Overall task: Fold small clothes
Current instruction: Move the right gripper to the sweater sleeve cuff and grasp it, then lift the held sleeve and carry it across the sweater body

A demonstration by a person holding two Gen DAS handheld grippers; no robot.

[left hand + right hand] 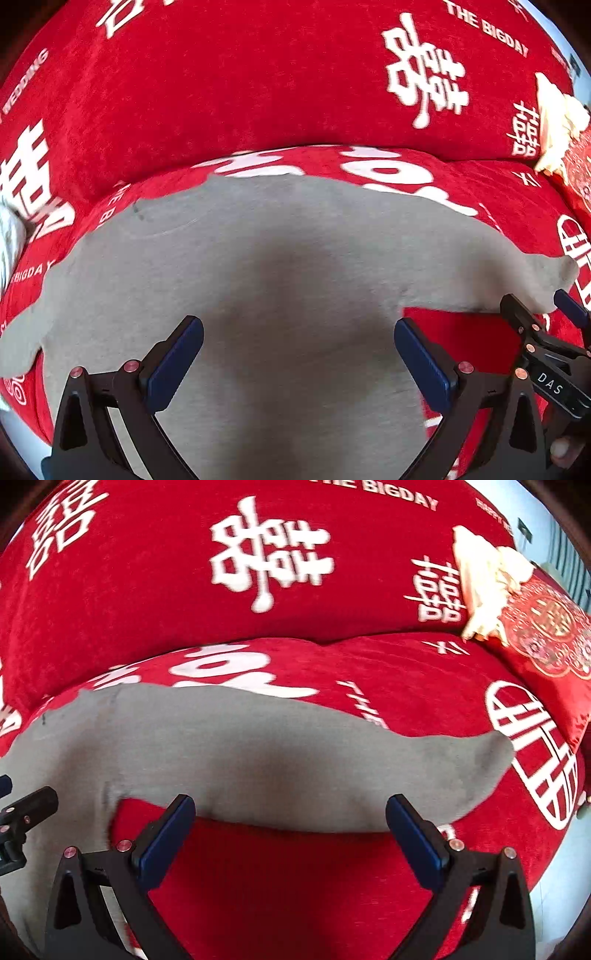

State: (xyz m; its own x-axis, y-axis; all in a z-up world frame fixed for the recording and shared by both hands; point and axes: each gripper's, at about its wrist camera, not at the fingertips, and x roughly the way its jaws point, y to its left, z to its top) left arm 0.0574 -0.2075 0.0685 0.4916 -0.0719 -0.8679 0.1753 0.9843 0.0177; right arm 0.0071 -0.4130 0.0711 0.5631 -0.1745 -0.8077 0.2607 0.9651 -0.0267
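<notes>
Through the left wrist camera I have the grey garment (pixel 280 280) spread flat on the red sofa seat (pixel 480 184), its body filling the middle of my view and one sleeve running off to the right. My left gripper (pixel 298 363) hangs over the body of the cloth with its fingers (pixel 177 360) spread wide and nothing between them. At the right edge I can see my right gripper (pixel 546 314) close to the sleeve's end, and a fingertip of the person holding it shows low in the corner. A cream cloth (pixel 557 122) and a patterned cushion (pixel 580 162) sit far off by the backrest, well apart from the work.

Through the right wrist camera the sleeve (pixel 332 760) stretches across in front of me, its lower hem just beyond the fingers (pixel 168 840) of the right gripper (pixel 290 840). These too stand wide apart and empty, over bare red cover rather than cloth. The left gripper (pixel 26 812) shows at the left edge, over the body side.

I judge the garment is laid out and no fold is made yet, so I am at the start of the first fold. Next I would need to push the right fingers forward to the sleeve's hem, close on it near the cuff, and carry it over onto the body, with the left side steadying the cloth.
</notes>
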